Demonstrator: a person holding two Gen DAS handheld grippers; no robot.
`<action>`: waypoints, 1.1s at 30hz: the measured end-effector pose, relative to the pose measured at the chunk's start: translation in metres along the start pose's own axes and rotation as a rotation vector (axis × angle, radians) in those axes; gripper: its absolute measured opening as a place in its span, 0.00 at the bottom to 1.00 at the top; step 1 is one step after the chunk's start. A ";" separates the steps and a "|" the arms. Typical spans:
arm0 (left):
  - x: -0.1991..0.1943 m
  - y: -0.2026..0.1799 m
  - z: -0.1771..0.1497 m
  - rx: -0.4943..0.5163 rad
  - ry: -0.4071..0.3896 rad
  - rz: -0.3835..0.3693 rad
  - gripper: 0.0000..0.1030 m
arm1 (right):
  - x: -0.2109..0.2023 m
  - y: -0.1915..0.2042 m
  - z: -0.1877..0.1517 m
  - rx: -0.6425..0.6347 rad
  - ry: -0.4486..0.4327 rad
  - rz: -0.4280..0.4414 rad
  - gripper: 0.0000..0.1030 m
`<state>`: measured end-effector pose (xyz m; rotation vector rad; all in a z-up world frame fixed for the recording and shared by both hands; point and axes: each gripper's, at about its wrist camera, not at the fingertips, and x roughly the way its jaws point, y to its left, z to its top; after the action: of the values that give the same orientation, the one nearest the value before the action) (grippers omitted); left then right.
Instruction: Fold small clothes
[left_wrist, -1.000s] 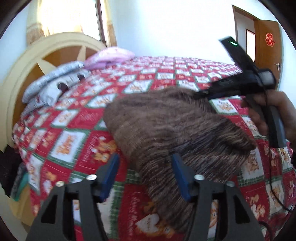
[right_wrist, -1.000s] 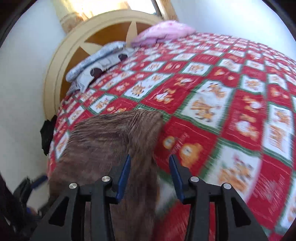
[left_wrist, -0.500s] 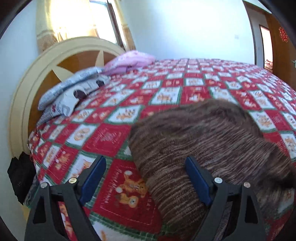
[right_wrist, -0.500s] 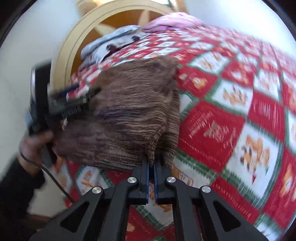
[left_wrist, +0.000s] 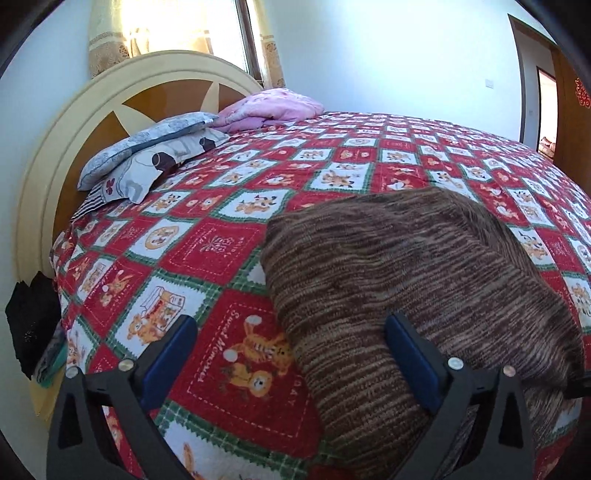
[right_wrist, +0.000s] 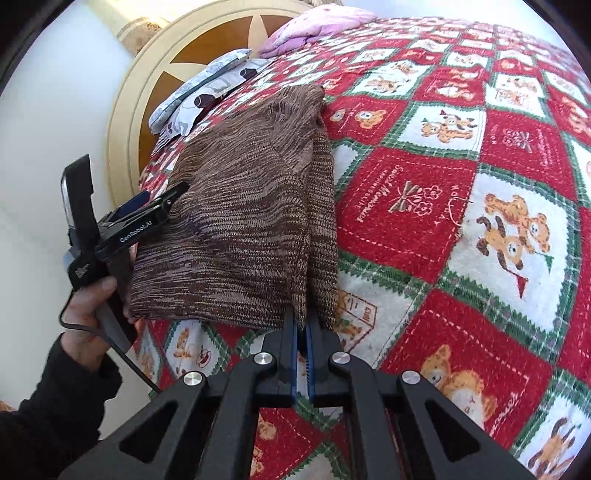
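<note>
Brown knit garment (right_wrist: 251, 206) lies folded on the quilt (right_wrist: 424, 206), long axis running from the near bed edge away toward the headboard (right_wrist: 147, 96); right gripper (right_wrist: 301, 332) pinched tight on its near hem corner; left gripper (left_wrist: 291, 354) jaws opening, spread wide, garment's near left edge between them, pads not pressing; its side reads "GenRobot.AI"; a hand (right_wrist: 92, 306) grips its handle; marled ribbed wool, brown and tan streaks; quilt red, white, green squares with bears, "Sweet Memories"; pillows (left_wrist: 147, 155) beyond

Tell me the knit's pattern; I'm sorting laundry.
The knit is brown with fine lighter streaks, clearest in the right wrist view.
</note>
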<state>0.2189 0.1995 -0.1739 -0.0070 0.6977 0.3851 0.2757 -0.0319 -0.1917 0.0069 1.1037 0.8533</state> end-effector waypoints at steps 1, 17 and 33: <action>-0.001 0.000 -0.001 0.000 0.003 0.003 1.00 | -0.002 0.003 0.000 -0.013 -0.002 -0.022 0.02; -0.009 0.011 -0.009 -0.089 0.025 -0.062 1.00 | -0.001 0.022 -0.009 -0.081 -0.075 -0.159 0.05; -0.101 0.018 -0.015 -0.036 -0.065 -0.098 1.00 | -0.102 0.094 -0.027 -0.206 -0.355 -0.288 0.56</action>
<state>0.1325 0.1795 -0.1203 -0.0621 0.6235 0.3025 0.1802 -0.0392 -0.0879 -0.1629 0.6614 0.6702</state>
